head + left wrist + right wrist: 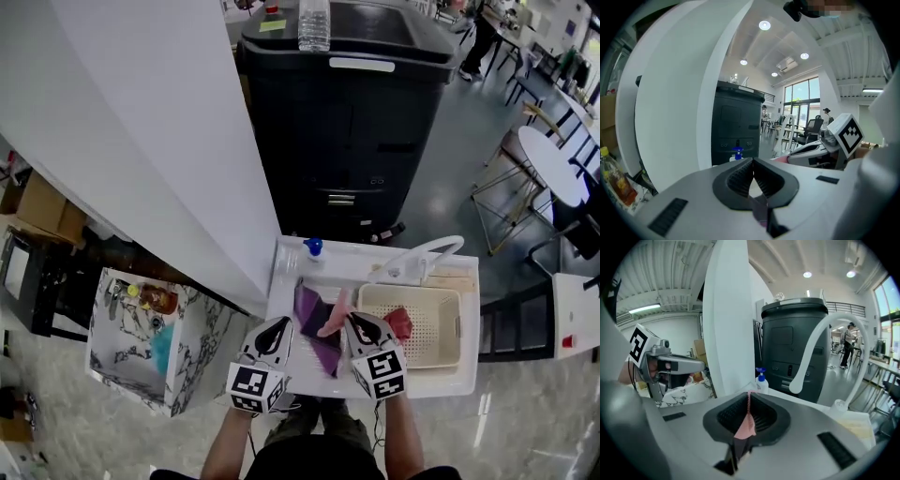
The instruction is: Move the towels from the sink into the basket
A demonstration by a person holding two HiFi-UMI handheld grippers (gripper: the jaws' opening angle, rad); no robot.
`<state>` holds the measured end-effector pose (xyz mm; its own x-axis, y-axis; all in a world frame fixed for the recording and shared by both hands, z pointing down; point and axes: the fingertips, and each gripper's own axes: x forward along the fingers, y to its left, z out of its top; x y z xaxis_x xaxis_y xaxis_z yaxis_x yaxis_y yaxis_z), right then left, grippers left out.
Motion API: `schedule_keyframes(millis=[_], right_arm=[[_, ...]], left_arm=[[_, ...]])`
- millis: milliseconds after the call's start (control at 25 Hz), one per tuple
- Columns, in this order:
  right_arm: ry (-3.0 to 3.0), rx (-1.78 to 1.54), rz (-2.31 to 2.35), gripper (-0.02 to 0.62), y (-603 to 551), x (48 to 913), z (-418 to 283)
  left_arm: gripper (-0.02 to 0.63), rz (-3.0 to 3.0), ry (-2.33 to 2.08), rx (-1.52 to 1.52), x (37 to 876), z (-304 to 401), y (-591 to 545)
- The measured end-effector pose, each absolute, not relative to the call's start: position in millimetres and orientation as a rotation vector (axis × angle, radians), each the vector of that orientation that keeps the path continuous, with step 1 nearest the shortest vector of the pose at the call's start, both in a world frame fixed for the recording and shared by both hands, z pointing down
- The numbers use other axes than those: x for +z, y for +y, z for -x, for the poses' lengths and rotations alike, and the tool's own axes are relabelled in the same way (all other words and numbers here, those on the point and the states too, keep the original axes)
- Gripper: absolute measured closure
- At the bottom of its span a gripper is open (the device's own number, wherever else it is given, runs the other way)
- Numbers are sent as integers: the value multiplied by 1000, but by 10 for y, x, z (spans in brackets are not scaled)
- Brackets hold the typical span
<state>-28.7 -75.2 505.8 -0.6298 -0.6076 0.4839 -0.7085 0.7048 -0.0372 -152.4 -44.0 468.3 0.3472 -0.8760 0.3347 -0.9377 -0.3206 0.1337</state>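
A white sink unit [287, 277] holds a cream basket [448, 330] on its right side, with a red towel [401, 323] inside it. Over the sink's left part hang a purple towel [314, 328] and a pink towel [334, 319]. My left gripper [282, 325] is shut on the purple towel [760, 212], which shows between its jaws. My right gripper [352, 322] is shut on the pink towel [745, 424], with dark purple cloth [739, 446] hanging just under it. The two grippers are close together, side by side above the sink.
A white curved faucet [427, 251] and a blue-topped pump bottle [313, 247] stand at the sink's back. Behind it is a big black bin [347, 122] with a water bottle [314, 23] on top. A white wall runs on the left, a marble-patterned box [197, 342] beside the sink.
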Motion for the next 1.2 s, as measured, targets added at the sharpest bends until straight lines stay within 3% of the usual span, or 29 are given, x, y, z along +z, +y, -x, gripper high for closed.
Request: schedule_keyframes(millis=[480, 1200], right_arm=[[-2539, 207, -1295, 555, -681, 4324, 69], [-2371, 194, -1611, 555, -460, 4209, -669]], left_arm=[[598, -2493, -1553, 213, 4192, 1449, -469], [598, -2689, -1291, 214, 4063, 858, -525]])
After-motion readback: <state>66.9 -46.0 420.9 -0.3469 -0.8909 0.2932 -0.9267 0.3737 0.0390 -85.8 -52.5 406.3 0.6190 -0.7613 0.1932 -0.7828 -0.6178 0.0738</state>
